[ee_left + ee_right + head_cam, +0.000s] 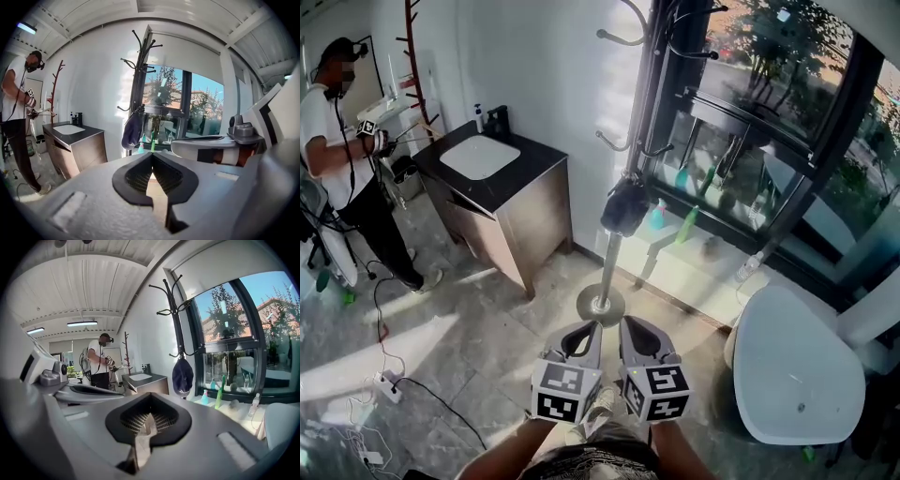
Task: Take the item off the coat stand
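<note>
A dark blue cap [625, 204] hangs from a low hook of the black coat stand [652, 103], whose metal pole ends in a round base [600, 305] on the floor. The cap [131, 130] is ahead in the left gripper view, and the cap [182, 375] is ahead and to the right in the right gripper view. My left gripper [584, 330] and right gripper [636, 328] are side by side, low and well short of the stand. Both are shut with nothing between the jaws: left gripper [153, 154], right gripper [150, 394].
A dark vanity with a white sink [480, 157] stands left of the stand. A person [337, 141] works at the far left beside a red wooden stand [416, 66]. A white fixture [797, 366] is at the right. Bottles [658, 216] line the window sill. Cables and a power strip [389, 384] lie on the floor.
</note>
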A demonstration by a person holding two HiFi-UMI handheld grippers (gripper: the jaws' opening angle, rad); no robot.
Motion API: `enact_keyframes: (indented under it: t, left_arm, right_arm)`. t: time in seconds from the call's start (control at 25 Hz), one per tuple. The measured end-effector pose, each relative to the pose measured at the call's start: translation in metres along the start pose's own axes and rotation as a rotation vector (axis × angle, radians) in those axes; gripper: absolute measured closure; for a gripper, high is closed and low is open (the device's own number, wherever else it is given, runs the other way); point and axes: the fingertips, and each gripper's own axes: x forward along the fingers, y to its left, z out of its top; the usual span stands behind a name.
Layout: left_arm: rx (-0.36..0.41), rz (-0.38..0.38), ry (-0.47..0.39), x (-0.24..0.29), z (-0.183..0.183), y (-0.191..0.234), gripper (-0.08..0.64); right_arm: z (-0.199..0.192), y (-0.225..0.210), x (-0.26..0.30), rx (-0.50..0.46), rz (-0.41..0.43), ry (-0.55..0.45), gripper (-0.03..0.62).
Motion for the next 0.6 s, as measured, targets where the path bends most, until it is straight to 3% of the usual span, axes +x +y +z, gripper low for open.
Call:
enact_keyframes:
  t: [0.16,0.6]
  left_arm:
    - [0.002,-0.005,0.001,0.015,0.003,0.011,0.558]
    - [-0.005,0.002,0.02,0.079,0.022,0.05,0.558]
  right_arm:
    - [0.006,-0.012,0.019,-0.032,-0.028,-0.007,0.586]
    - [0.025,-0.065,0.094,0.005,-0.058,-0.004,0.586]
